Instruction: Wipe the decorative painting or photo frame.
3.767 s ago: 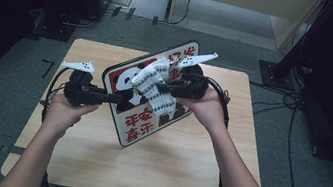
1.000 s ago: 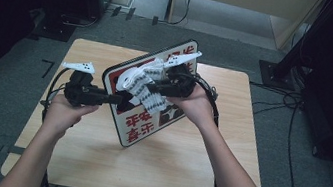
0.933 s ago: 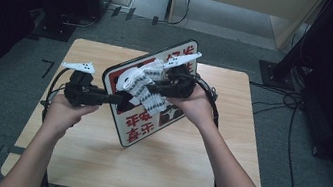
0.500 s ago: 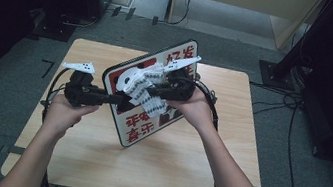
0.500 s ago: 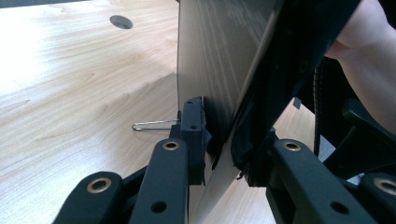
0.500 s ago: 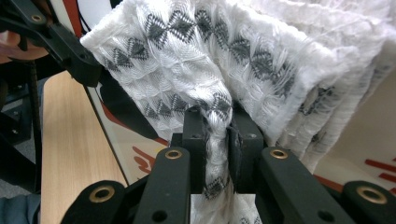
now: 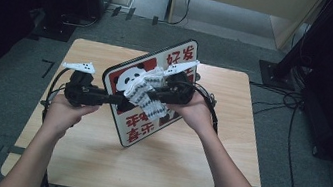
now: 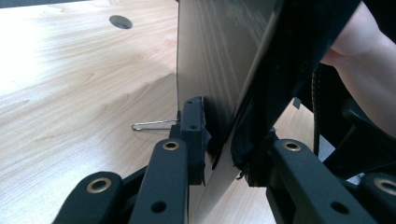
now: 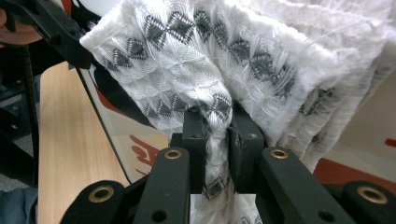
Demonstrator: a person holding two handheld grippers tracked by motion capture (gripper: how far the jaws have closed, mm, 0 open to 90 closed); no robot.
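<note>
We log the panda board (image 7: 142, 120) tilted above the table (image 7: 85, 50), left gripper (image 7: 115, 99) clamped on its edge, right gripper (image 7: 154, 93) pinching the white cloth (image 7: 142, 89) against its face.

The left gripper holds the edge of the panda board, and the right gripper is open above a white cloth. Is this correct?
Not quite. The right gripper is not open: its jaws are shut on the white cloth, pinching a fold of it, as the right gripper view shows. The rest is right: the left gripper holds the edge of the panda board.
</note>
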